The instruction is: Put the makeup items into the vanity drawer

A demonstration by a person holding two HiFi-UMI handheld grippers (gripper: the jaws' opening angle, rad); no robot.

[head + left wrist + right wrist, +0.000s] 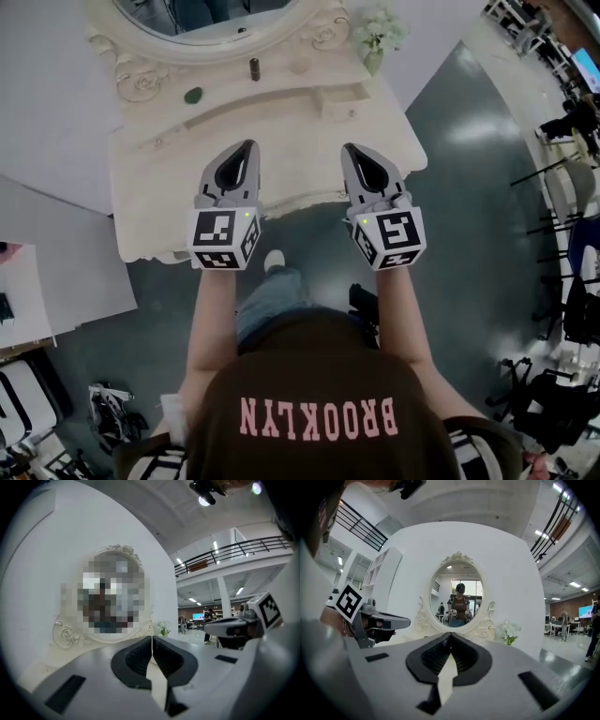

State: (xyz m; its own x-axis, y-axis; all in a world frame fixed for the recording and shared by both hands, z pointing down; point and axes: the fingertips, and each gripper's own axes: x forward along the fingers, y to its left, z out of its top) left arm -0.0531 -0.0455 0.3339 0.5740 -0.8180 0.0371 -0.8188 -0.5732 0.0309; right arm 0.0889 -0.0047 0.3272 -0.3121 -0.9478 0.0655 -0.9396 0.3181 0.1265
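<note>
A cream vanity [150,178] with an oval mirror [211,42] stands against the wall ahead. On its top lie a small dark tube [254,68], upright near the mirror, and a round green item [193,95] to its left. My left gripper [247,146] and right gripper [349,148] hover side by side over the vanity's front edge. Both point level at the mirror, both are shut, and neither holds anything. The left gripper view shows shut jaws [152,637] before the mirror [70,634]. The right gripper view shows shut jaws [451,634] and the left gripper [370,620] beside them.
A vase of white flowers [379,34] stands at the vanity's back right corner, also seen as flowers [509,633]. A low raised box [339,99] sits on the right of the top. White furniture [56,272] is at the left, dark floor and chairs [562,187] at the right.
</note>
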